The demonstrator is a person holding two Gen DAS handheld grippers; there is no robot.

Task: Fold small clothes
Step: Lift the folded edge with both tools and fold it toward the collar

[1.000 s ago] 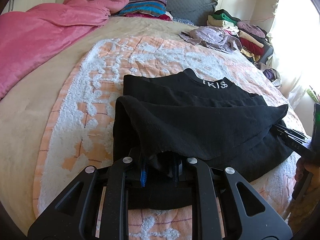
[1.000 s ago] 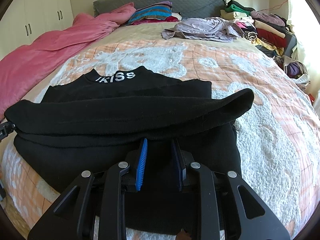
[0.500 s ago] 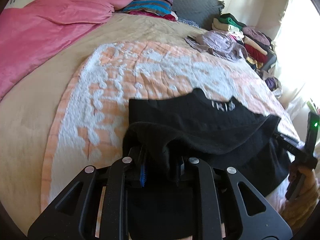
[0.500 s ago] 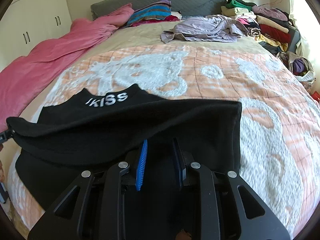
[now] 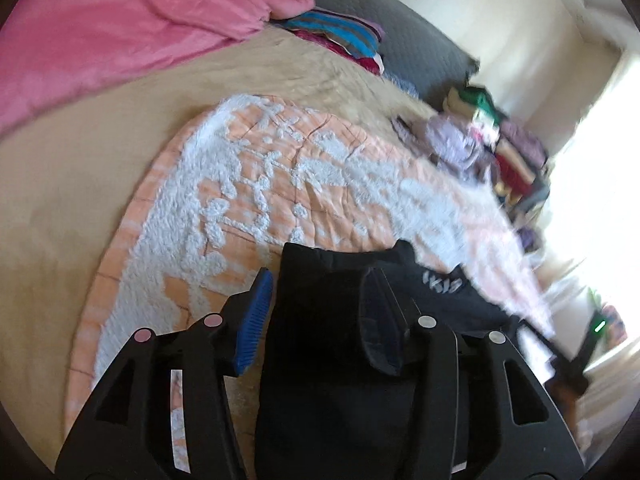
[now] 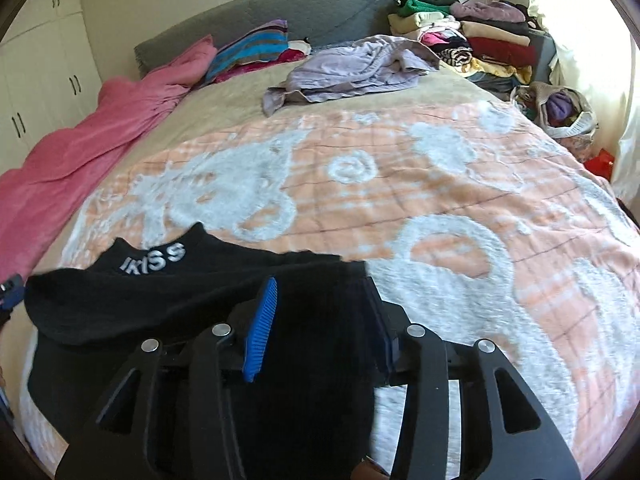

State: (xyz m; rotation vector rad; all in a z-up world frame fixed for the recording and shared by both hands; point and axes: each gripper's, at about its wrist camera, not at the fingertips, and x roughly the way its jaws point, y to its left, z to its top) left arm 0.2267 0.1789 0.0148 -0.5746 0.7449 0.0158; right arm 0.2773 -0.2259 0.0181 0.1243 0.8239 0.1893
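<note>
Where both claws gape: black garment [image 6: 168, 300], folded.

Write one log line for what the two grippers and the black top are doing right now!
left hand-held gripper: open | right hand-held gripper: open | black knit top with white lettering: lying part-folded on peach-and-white blanket

black garment [image 6: 168, 300]: 1 | grippers [image 5: 316, 312] [image 6: 324, 316]: 2 | pink duvet [image 6: 80, 148]: 1 | lilac garment [image 6: 352, 68]: 1
</note>
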